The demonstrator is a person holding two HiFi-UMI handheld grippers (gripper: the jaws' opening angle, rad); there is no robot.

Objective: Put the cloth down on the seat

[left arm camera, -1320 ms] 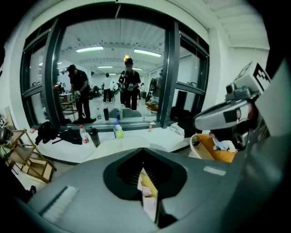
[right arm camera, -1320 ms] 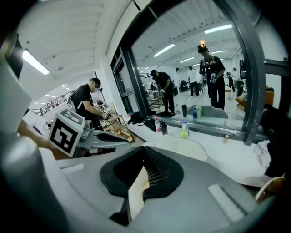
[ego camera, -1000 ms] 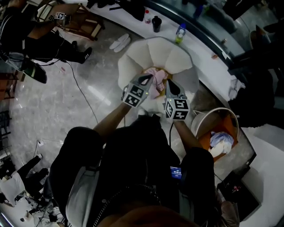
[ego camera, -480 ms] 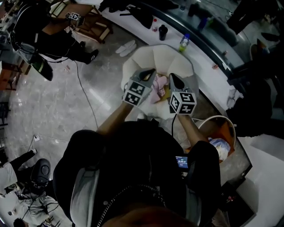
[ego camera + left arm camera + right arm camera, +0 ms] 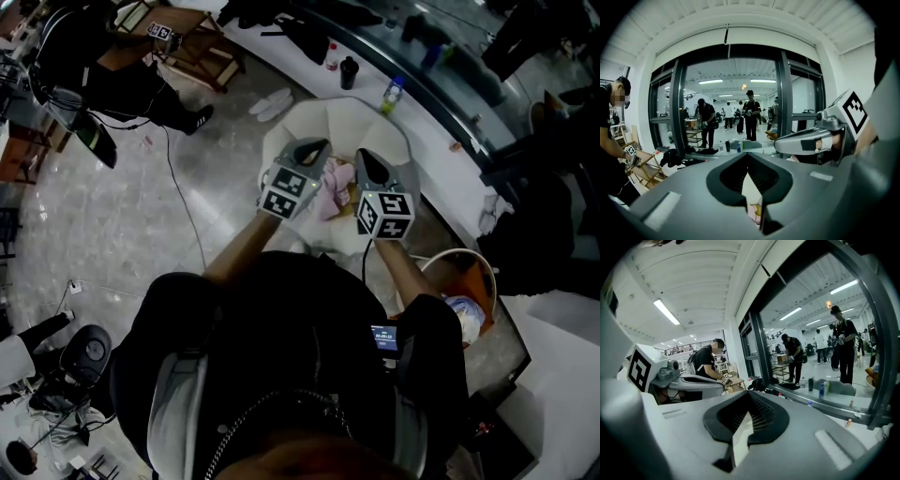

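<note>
A pink cloth [image 5: 331,194] lies crumpled on the seat of the white padded chair [image 5: 330,124], seen between my two grippers in the head view. My left gripper [image 5: 315,147] hovers above the cloth's left side, jaws shut with nothing in them. In the left gripper view [image 5: 749,158] a sliver of pink cloth [image 5: 753,213] shows far below through the slit. My right gripper [image 5: 367,159] hangs over the cloth's right side; in its own view [image 5: 750,395] the jaws meet and hold nothing. Each gripper sees the other beside it [image 5: 813,142] [image 5: 689,379].
A round basket [image 5: 466,264] with an orange lining and laundry stands on the floor at the right. Behind the chair runs a white ledge [image 5: 291,58] with a green bottle [image 5: 392,92] and a dark cup [image 5: 349,70]. White slippers [image 5: 268,101] and a cable [image 5: 178,202] lie at the left.
Both grippers have risen off the cloth, staying shut and side by side. The pink cloth remains on the seat beneath them.
</note>
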